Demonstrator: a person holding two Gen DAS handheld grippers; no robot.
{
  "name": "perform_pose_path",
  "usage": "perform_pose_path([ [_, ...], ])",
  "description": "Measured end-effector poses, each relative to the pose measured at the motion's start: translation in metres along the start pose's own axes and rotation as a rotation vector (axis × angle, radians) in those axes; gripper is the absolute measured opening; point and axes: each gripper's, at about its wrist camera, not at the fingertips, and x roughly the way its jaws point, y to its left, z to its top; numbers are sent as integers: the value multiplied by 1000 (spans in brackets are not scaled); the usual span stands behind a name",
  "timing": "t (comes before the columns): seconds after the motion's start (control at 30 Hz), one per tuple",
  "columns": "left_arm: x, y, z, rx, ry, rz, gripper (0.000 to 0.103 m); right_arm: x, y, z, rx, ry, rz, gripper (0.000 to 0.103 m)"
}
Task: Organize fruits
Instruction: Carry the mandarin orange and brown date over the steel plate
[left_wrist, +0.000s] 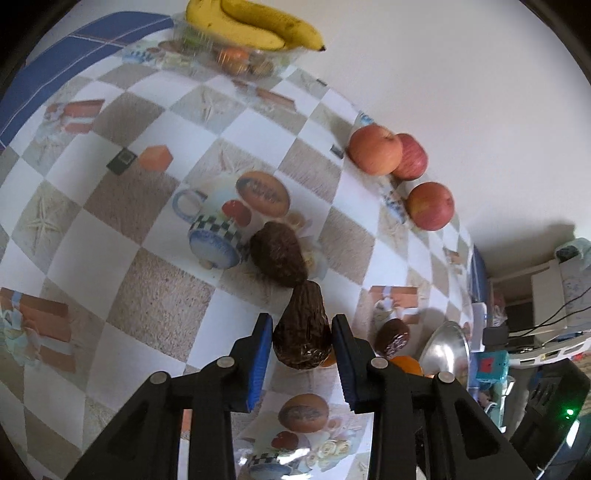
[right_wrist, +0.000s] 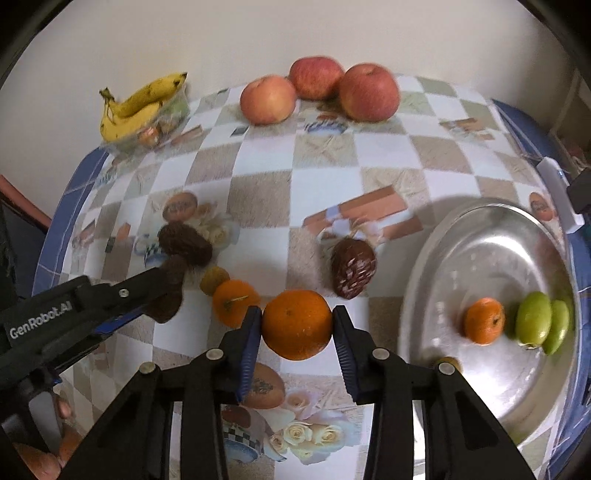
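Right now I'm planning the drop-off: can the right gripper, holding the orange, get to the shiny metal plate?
Probably yes. The right gripper is shut on the round orange, and the shiny metal plate lies just to its right with bare tablecloth between; nothing stands in the way, and the plate has open room.

Checkered printed tablecloth (right_wrist: 325, 184) covers table; pale wall (right_wrist: 221, 40) at 12 o'clock; cluttered shelves (left_wrist: 546, 295) at 3 o'clock.

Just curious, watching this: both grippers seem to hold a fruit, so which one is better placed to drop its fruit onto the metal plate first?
Probably the right. The right gripper, shut on an orange, sits right beside the metal plate. The left gripper, holding a dark brown fruit, is farther away.
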Motion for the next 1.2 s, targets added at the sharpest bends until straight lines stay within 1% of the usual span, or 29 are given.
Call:
perform_pose_path([
  [0.1, -7, -3, 1, 6, -10, -20, 35, -6, -9, 4, 17, -16, -10, 40],
  [0.3, -10, -10, 0, 22, -20, -28, 35, -18, -41, 9, 90, -44, -35, 40],
  [0.47, -4, -29, -6, 74, -9, -23, 35, -31, -82, 11, 194, -78, -100, 40],
  [0.57, -1, -46, -14, 123, 1, -42, 35, -35, -103, 9, 246, -88, -135, 40],
  [0.63, 3, -63, -20, 175, 7, -50, 35, -39, -117, 9, 282, -100, -146, 40],
  [0.83, 24, -117, -48, 343, 48, -104, 35, -49, -149, 6, 369, -141, -179, 40],
  [0.97, 43, -144, -67, 423, 83, -147, 35, -48, -161, 5, 388, -157, -173, 41],
  [1.07, 59, -156, -77, 464, 98, -155, 35, -41, -166, 5, 393, -154, -158, 41],
  [1.13, 66, -161, -82, 474, 110, -161, 35, -34, -169, 3, 398, -147, -144, 41],
  [1.2, 73, -166, -88, 505, 108, -146, 35, -29, -172, 3, 400, -145, -133, 41],
])
